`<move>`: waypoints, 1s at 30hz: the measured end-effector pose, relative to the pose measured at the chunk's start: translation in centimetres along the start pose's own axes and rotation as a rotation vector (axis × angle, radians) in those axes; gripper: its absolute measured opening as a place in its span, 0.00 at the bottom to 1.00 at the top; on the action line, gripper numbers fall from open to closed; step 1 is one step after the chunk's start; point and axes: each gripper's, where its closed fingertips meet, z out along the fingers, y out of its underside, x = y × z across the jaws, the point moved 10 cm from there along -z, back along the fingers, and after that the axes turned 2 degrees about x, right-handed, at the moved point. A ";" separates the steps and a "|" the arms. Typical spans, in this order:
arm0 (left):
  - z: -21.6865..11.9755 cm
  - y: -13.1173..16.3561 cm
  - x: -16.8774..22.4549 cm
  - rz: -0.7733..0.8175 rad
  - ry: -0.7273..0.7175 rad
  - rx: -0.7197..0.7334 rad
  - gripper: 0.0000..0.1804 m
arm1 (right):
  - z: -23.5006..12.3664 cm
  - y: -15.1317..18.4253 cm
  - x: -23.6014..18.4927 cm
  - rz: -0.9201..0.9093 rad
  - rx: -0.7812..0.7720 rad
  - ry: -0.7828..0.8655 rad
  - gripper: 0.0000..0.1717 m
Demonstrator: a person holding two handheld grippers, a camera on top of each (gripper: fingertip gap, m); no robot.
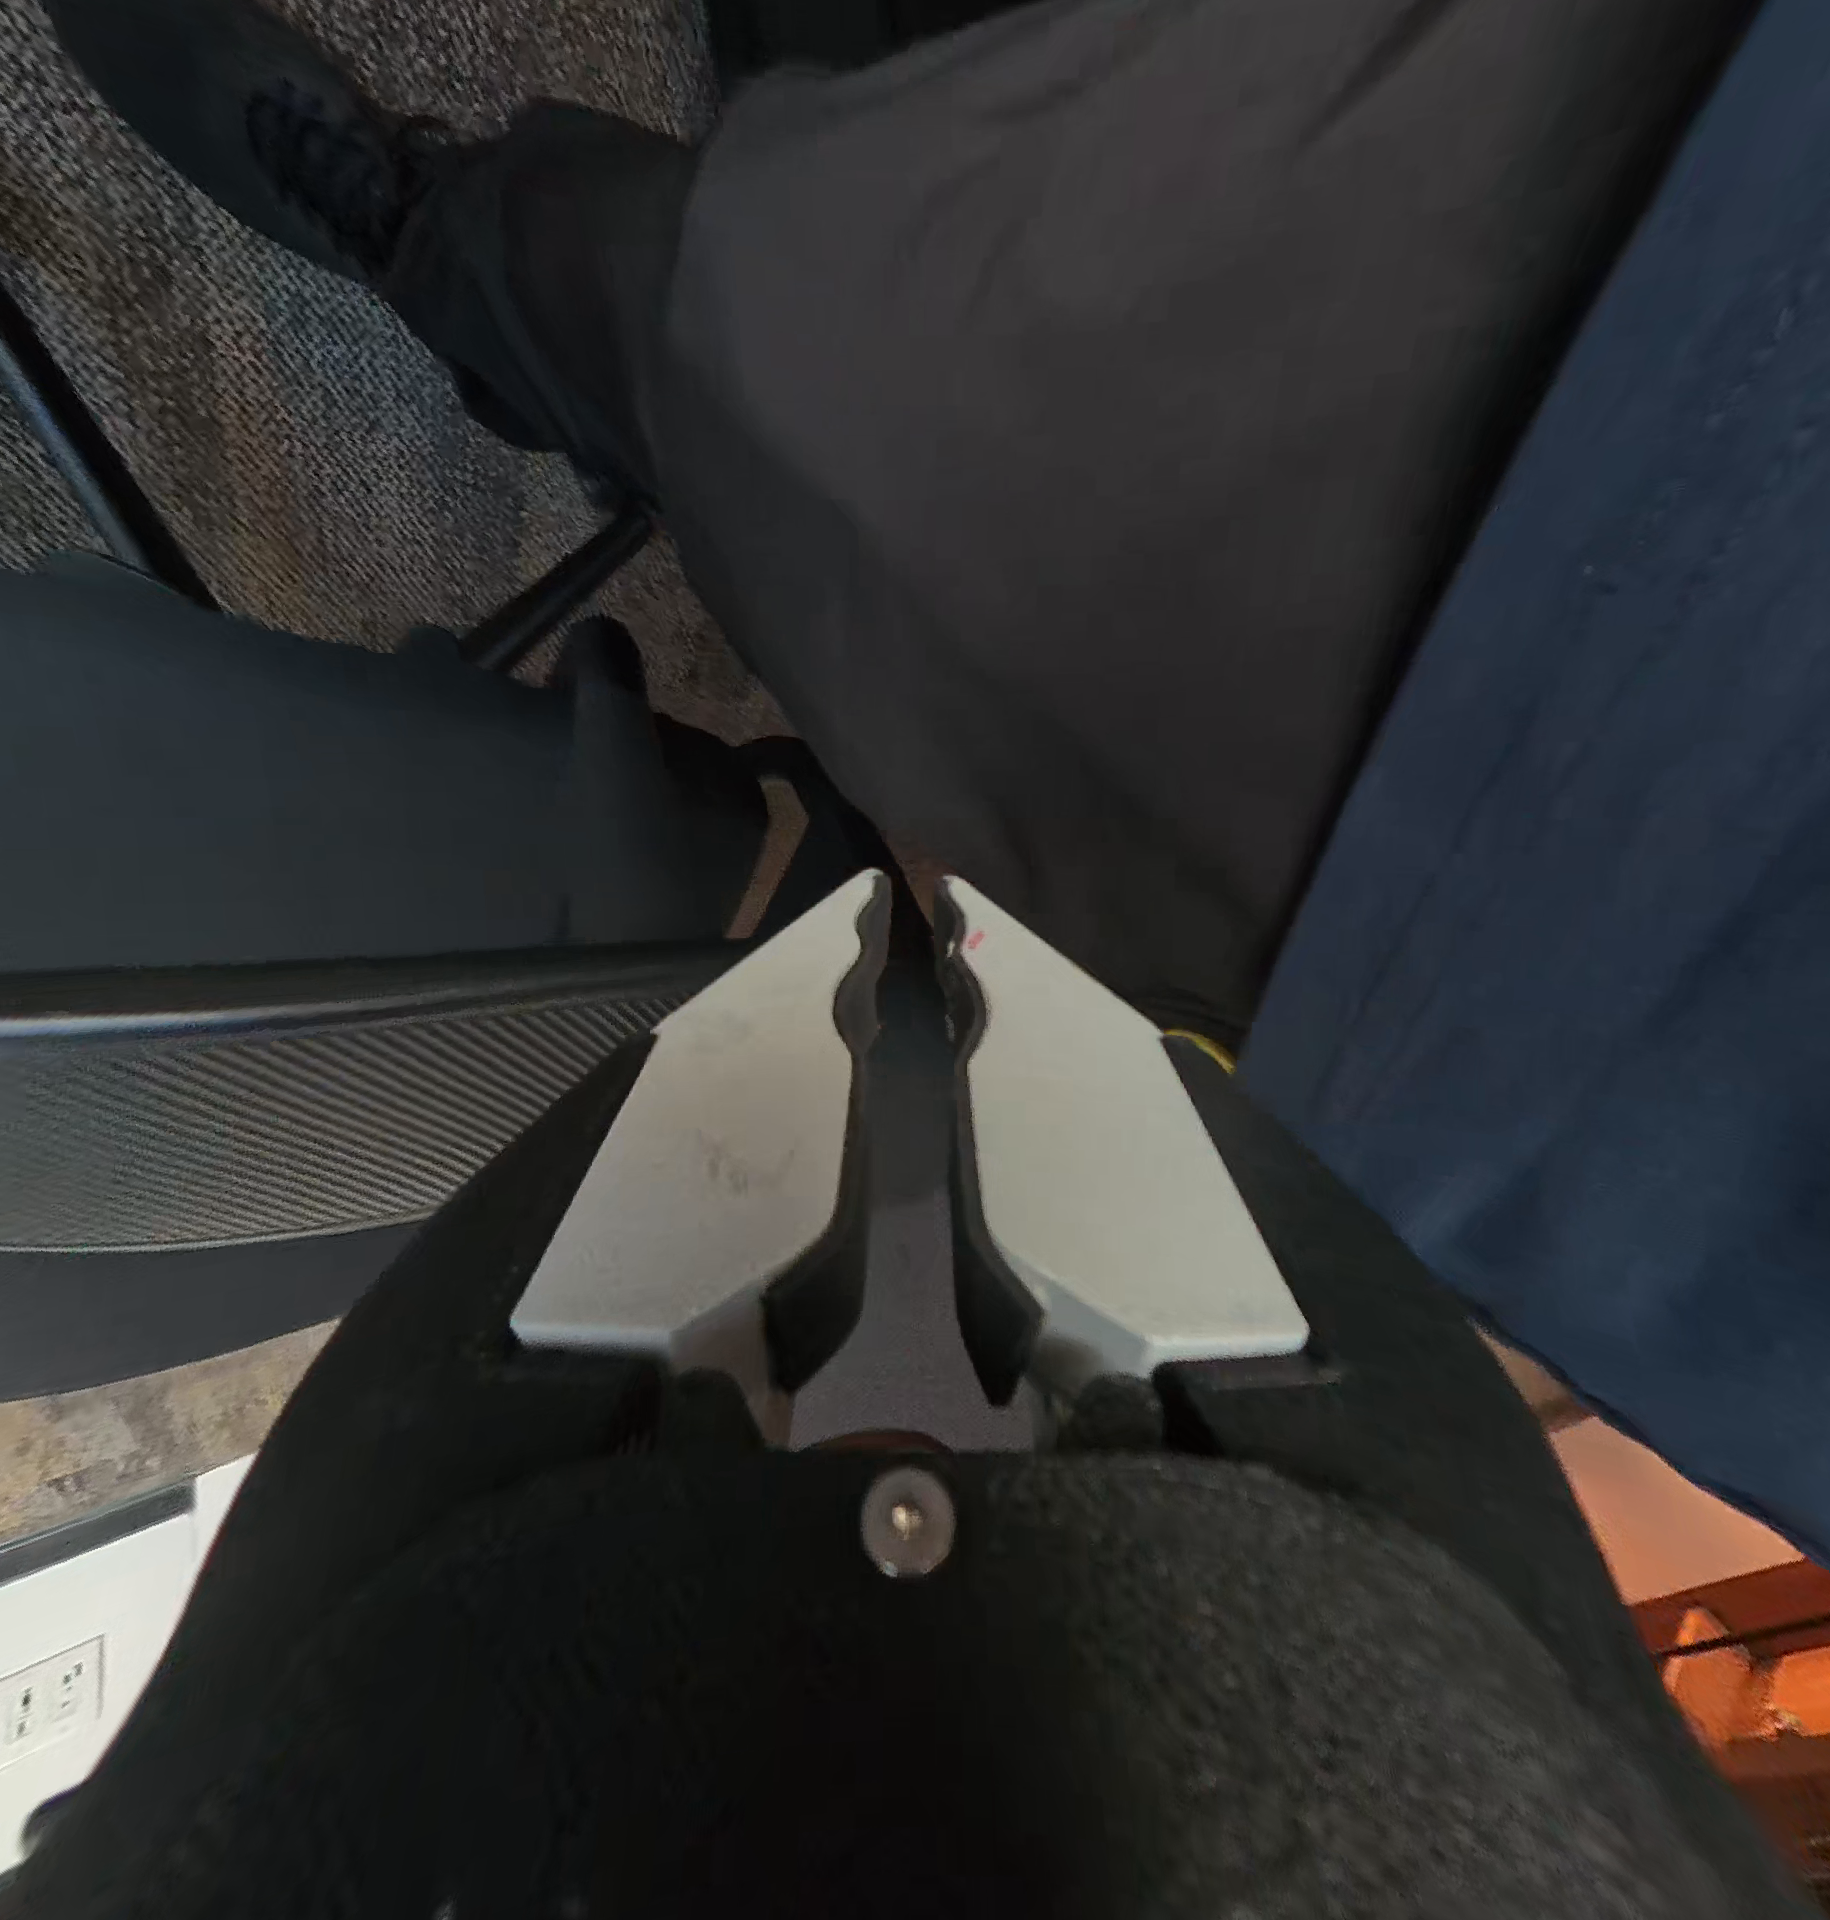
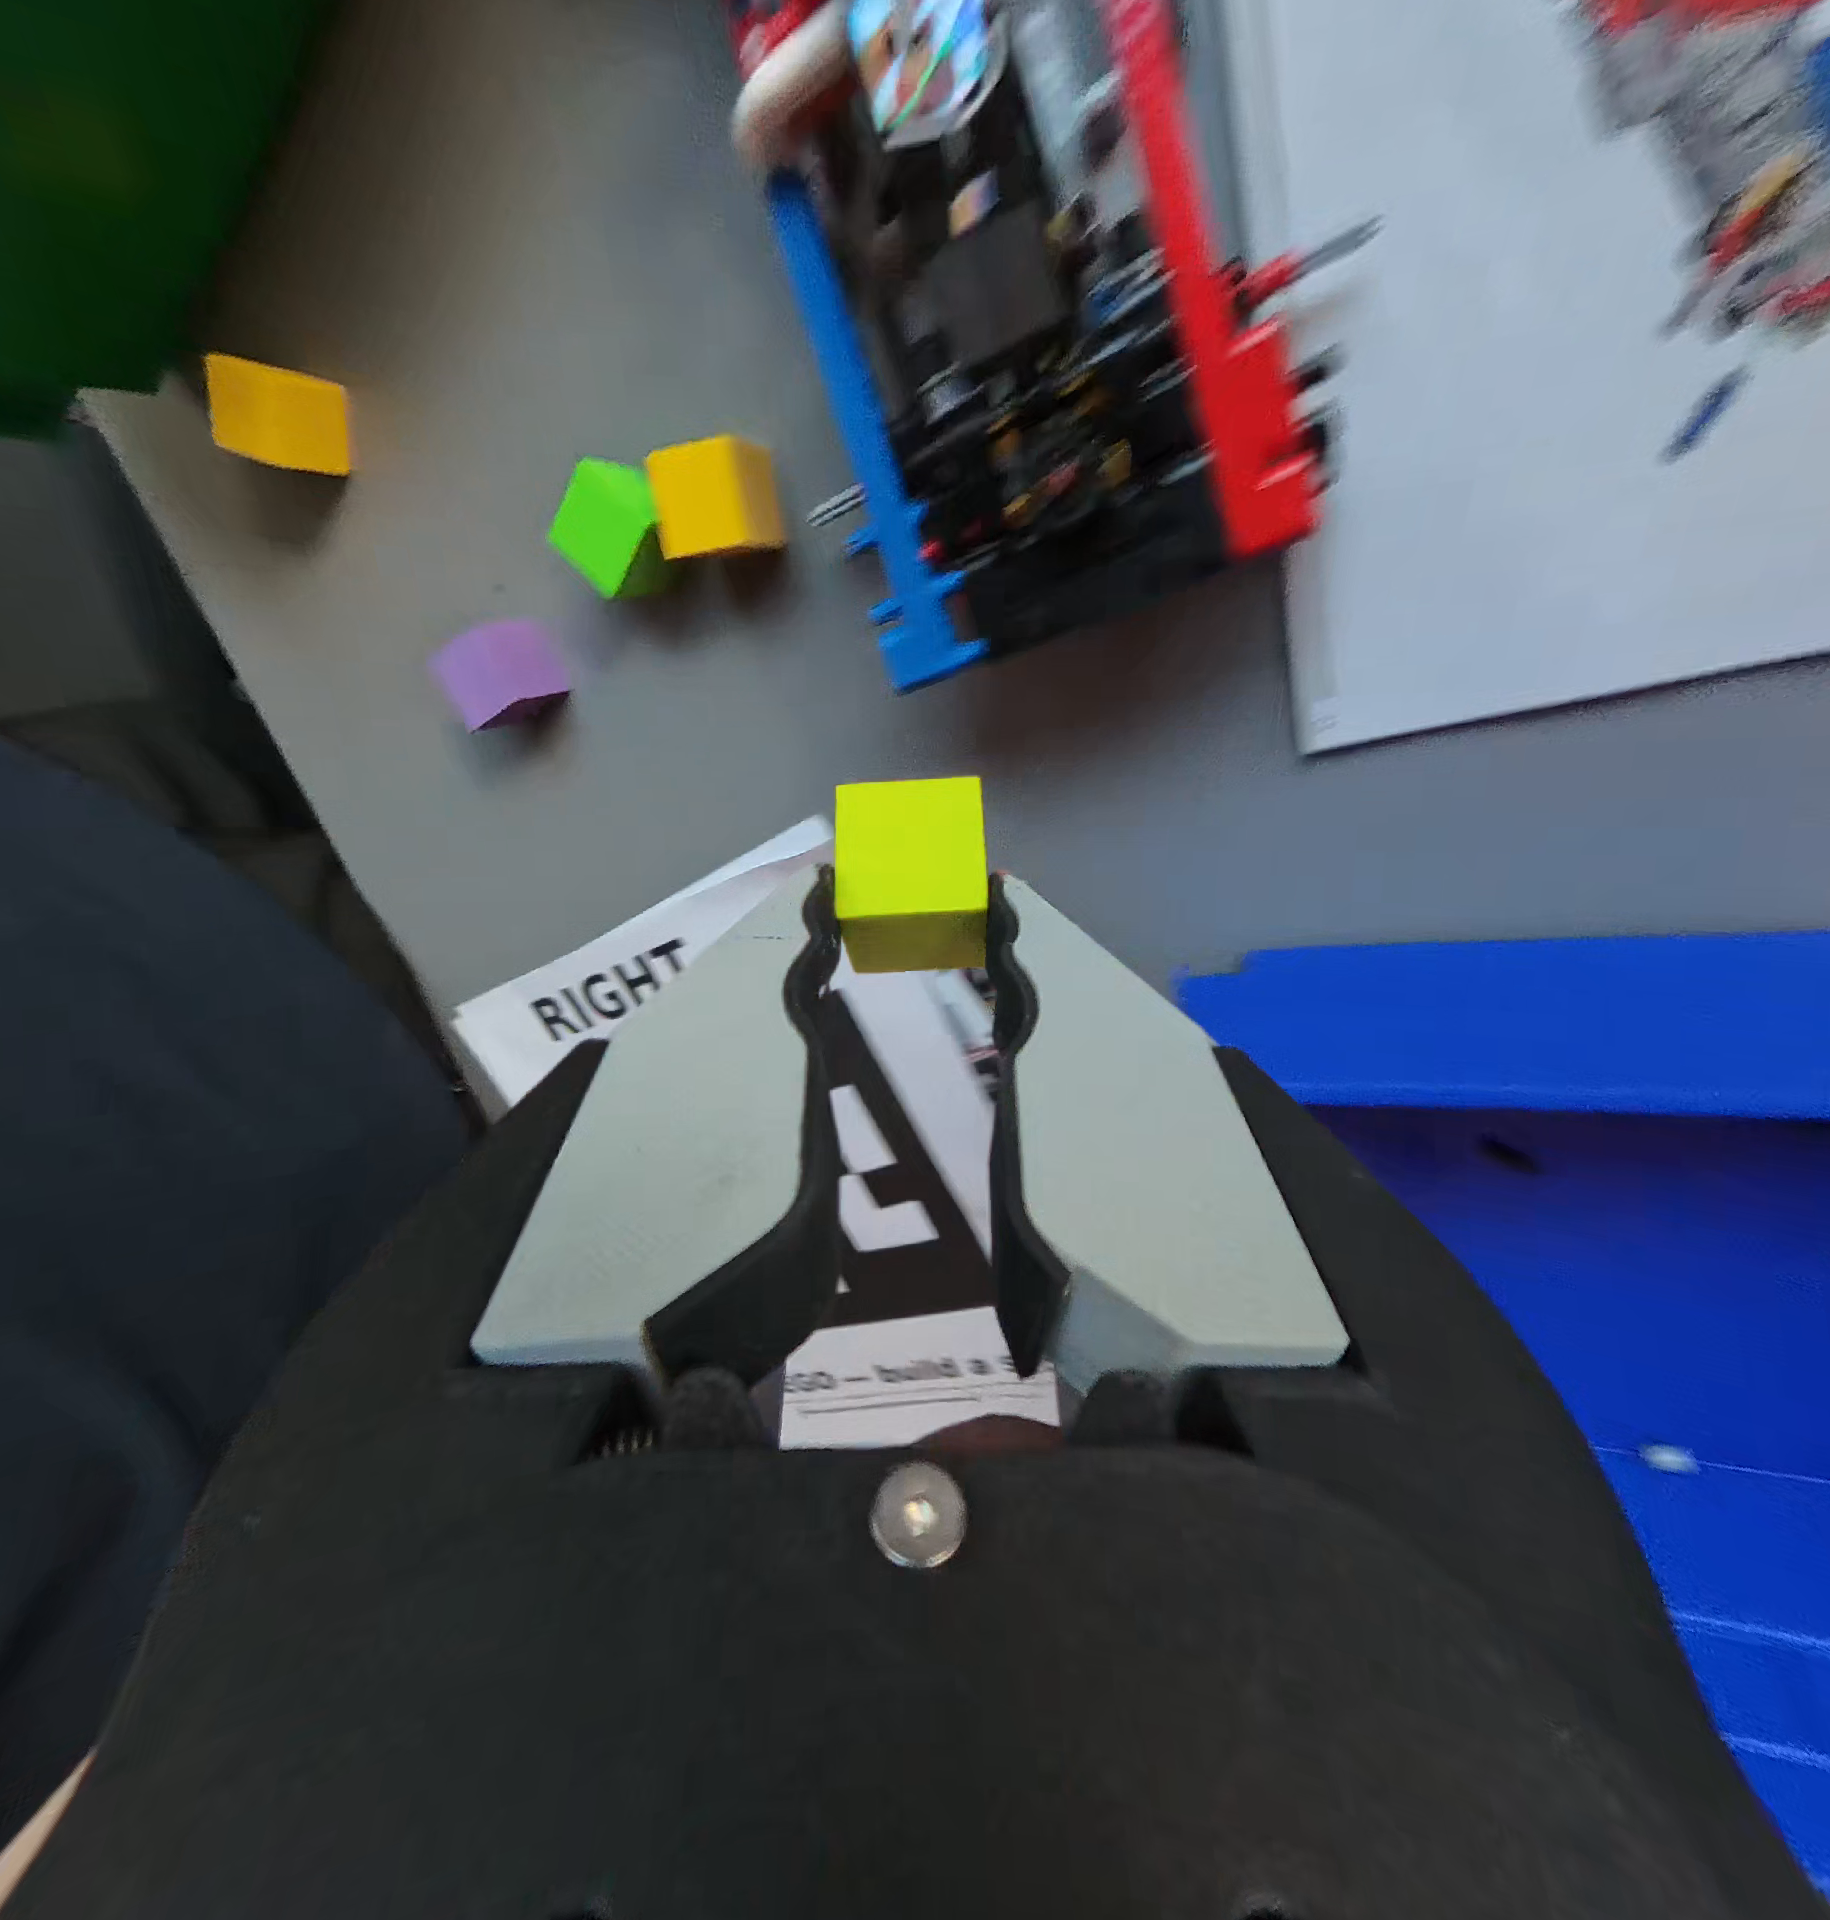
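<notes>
Right claw (image 2: pixel 911 914) is clenched on a yellow cube (image 2: pixel 909 873): both black fingertips (image 2: pixel 819 914) press its lower side faces, and the cube stands proud of the tips, raised clear of the grey bench (image 2: pixel 599 260). A printed paper sheet (image 2: pixel 620 997) lies on the bench below the claw, and a blue bin (image 2: pixel 1576 1039) sits just beside it to the right. Farther off on the bench: a purple cube (image 2: pixel 500 670), a green cube (image 2: pixel 604 525) touching an orange cube (image 2: pixel 713 497), and a second orange cube (image 2: pixel 279 414) set apart to the left. A red-and-blue rack of parts (image 2: pixel 1046 343) and a large white sheet (image 2: pixel 1513 416) lie beyond. The view is motion-blurred. The grip is low on the cube, so I judge it best kept level, with steady pressure, to avoid tipping. Left claw (image 1: pixel 911 914) is nearly closed, with a narrow slit between the tips and nothing visibly gripped; it points off the bench at dark fabric (image 1: pixel 1046 468), with speckled carpet (image 1: pixel 267 416) beyond.
</notes>
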 end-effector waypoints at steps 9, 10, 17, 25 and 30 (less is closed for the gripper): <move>-1.3 -5.3 -3.5 0.198 -0.003 -0.041 0.04 | 8.1 7.6 -7.7 0.155 -0.122 0.072 0.15; -1.4 -5.7 -4.0 0.217 -0.001 -0.047 0.04 | 8.7 8.0 -8.1 0.164 -0.122 0.085 0.16; -1.5 -6.8 -8.1 0.255 0.016 -0.067 0.01 | 8.8 9.8 -10.6 0.317 -0.075 0.146 0.21; -1.1 -6.1 -12.7 0.257 0.062 -0.079 0.00 | 5.4 12.0 -14.4 0.519 0.241 0.142 0.22; -0.8 -6.9 -14.7 0.336 0.030 -0.133 0.00 | -0.7 13.1 -20.3 0.383 0.844 0.417 0.05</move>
